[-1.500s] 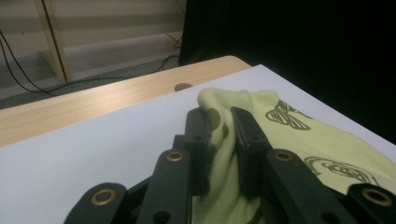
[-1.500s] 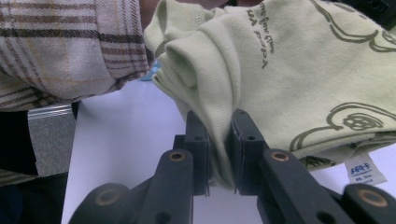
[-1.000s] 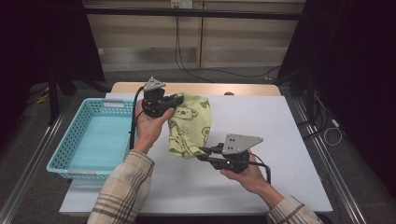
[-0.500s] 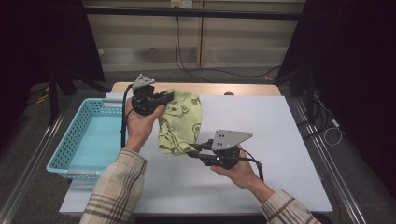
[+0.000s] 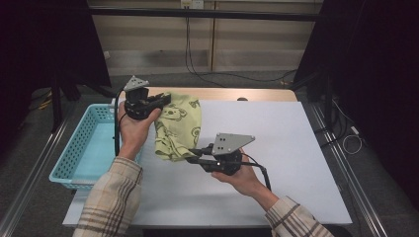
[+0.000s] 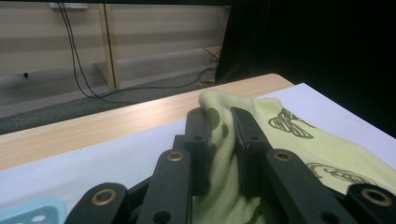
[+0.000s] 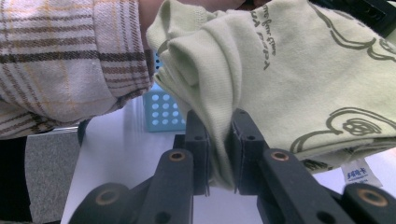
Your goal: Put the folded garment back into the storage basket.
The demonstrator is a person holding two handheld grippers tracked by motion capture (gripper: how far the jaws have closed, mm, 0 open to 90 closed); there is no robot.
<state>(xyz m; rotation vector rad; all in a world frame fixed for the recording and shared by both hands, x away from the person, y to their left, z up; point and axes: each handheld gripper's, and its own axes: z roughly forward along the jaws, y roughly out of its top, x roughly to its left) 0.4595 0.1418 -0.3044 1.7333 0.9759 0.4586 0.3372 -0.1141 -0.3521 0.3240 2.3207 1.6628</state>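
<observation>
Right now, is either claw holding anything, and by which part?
Both hold the green garment: the left claw pinches a bunched far edge, the right claw a folded near edge.

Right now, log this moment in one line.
left gripper: shut on green cloth | right gripper: shut on green cloth | cloth beside blue basket

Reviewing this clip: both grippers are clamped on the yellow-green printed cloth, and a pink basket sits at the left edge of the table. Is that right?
Not quite. The basket is light blue, not pink, as the high view shows. The rest holds: the left gripper and right gripper are each clamped on the yellow-green printed cloth, and the basket sits at the table's left edge.
</observation>
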